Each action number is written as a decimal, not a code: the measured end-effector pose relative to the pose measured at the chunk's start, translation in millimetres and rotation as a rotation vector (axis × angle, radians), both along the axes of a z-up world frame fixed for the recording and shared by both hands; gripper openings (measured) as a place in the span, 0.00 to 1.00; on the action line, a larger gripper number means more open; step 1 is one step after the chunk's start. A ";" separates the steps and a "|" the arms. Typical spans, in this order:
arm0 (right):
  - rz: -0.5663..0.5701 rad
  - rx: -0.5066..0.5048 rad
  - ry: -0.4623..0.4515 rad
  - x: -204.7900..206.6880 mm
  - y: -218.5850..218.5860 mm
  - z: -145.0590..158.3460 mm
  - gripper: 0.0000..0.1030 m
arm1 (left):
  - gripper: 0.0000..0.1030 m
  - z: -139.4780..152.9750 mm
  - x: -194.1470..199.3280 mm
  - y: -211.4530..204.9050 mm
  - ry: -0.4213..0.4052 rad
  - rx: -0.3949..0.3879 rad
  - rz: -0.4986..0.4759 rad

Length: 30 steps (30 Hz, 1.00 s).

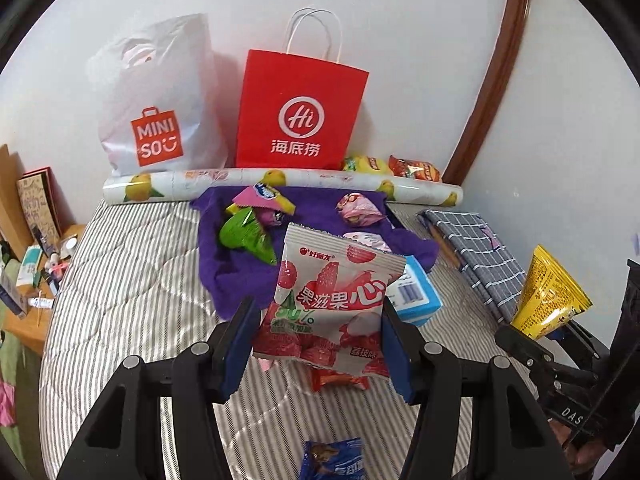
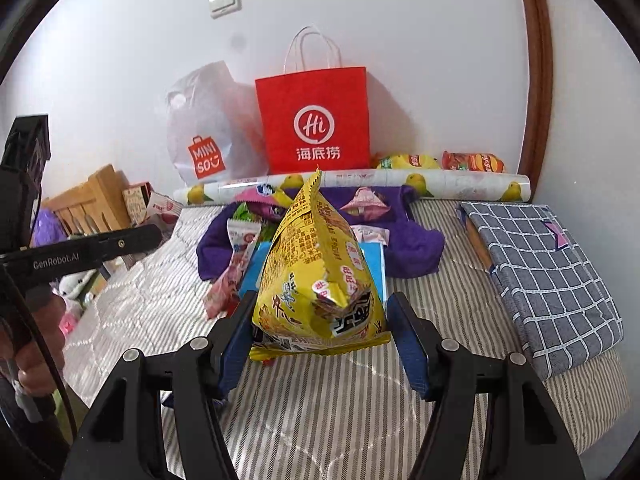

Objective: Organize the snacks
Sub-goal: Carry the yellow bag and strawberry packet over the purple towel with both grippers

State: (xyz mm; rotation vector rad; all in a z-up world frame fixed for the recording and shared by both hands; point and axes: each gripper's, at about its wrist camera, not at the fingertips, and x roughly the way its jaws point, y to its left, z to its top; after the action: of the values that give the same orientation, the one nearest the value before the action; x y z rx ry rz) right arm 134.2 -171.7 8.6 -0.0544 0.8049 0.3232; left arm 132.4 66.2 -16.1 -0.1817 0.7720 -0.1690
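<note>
The left gripper [image 1: 322, 344] pinches a pink-and-white lychee gummy packet [image 1: 334, 304] above the striped mattress [image 1: 128, 280]. The right gripper [image 2: 322, 340] clamps a crinkled yellow snack bag [image 2: 320, 276]. Beyond lie a purple cloth [image 1: 240, 276] with wrapped sweets and a red paper bag [image 1: 300, 114] by the wall.

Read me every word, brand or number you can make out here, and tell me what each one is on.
"MINISO": white plastic bag.
"Hi 海底捞": red paper bag.
"好丽友", "果滋果心": lychee snack packet in the left gripper.
"GenRobot.AI": left gripper's side, right wrist view.
"DAS": right gripper's body, cut off.
Yellow snack bag: print too distorted.
</note>
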 end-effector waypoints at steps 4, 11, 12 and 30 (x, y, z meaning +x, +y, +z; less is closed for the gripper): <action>-0.025 0.023 0.005 8.5 -6.1 3.6 0.62 | 0.54 3.2 5.5 -2.7 -0.003 0.002 -0.006; -0.048 0.054 0.017 21.9 -12.7 5.1 0.62 | 0.54 6.7 14.6 -4.7 -0.007 0.003 -0.014; -0.047 0.056 0.017 22.3 -12.8 5.1 0.62 | 0.54 6.8 15.8 -4.8 -0.009 0.003 -0.015; -0.014 0.024 -0.019 46.6 5.8 15.4 0.62 | 0.54 7.6 38.9 2.9 -0.011 -0.016 -0.008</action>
State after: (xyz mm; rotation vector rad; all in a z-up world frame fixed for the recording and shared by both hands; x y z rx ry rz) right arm 180.8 -165.9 23.9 -0.0290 0.7817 0.3184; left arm 171.3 69.1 -8.5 -0.1928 0.7607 -0.1834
